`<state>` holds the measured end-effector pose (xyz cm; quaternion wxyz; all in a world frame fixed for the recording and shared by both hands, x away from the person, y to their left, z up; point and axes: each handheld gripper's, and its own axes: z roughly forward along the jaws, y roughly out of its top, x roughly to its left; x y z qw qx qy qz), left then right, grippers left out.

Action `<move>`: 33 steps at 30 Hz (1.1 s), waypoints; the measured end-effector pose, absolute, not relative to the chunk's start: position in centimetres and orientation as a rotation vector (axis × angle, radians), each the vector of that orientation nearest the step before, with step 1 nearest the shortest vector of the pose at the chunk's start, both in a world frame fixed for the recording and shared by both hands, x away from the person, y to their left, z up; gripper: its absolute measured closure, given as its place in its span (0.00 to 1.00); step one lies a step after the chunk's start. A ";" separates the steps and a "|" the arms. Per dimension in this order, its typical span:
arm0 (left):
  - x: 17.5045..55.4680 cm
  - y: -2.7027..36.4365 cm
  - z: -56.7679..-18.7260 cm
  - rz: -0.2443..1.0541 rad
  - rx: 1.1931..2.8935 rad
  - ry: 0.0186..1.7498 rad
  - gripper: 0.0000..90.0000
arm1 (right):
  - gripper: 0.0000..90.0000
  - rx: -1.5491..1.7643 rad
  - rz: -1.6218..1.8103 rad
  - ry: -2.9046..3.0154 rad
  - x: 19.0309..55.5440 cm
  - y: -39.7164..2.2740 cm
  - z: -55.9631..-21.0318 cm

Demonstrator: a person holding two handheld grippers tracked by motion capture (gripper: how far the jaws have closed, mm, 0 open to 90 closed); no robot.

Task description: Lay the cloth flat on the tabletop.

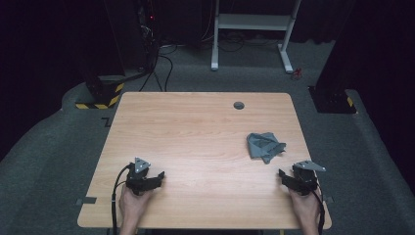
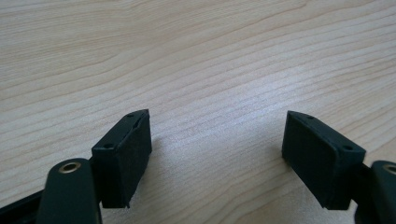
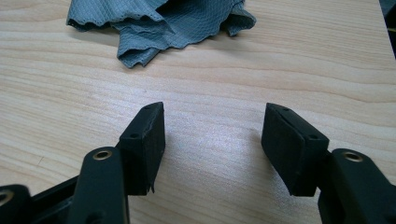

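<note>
We see a crumpled grey cloth (image 1: 264, 145) on the tabletop (image 1: 195, 132) toward its right side, just ahead of our right tool (image 1: 288, 177). Both tools — the left tool (image 1: 152, 178) too — stand spread, holding nothing. It looks soft, light, floppy — we'd pinch a raised fold.

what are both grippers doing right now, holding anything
left gripper: open, holds nothing, over bare table
right gripper: open, holds nothing, cloth just ahead
</note>
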<state>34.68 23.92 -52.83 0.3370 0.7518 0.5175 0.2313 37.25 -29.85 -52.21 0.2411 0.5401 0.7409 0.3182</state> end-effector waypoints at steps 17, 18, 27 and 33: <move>34.6 23.9 -52.8 0.597 1.955 1.348 0.27 | 0.44 1.476 0.869 2.028 37.3 -29.8 -52.2; 34.6 23.9 -52.8 0.599 1.957 1.346 0.27 | 0.44 1.476 0.869 2.028 37.3 -29.8 -52.2; 34.6 23.9 -52.8 0.598 1.957 1.345 0.27 | 0.50 1.451 0.919 2.035 37.4 -29.5 -52.0; 34.6 23.9 -52.8 0.599 1.957 1.345 0.27 | 0.48 1.429 0.971 2.055 38.7 -28.3 -51.5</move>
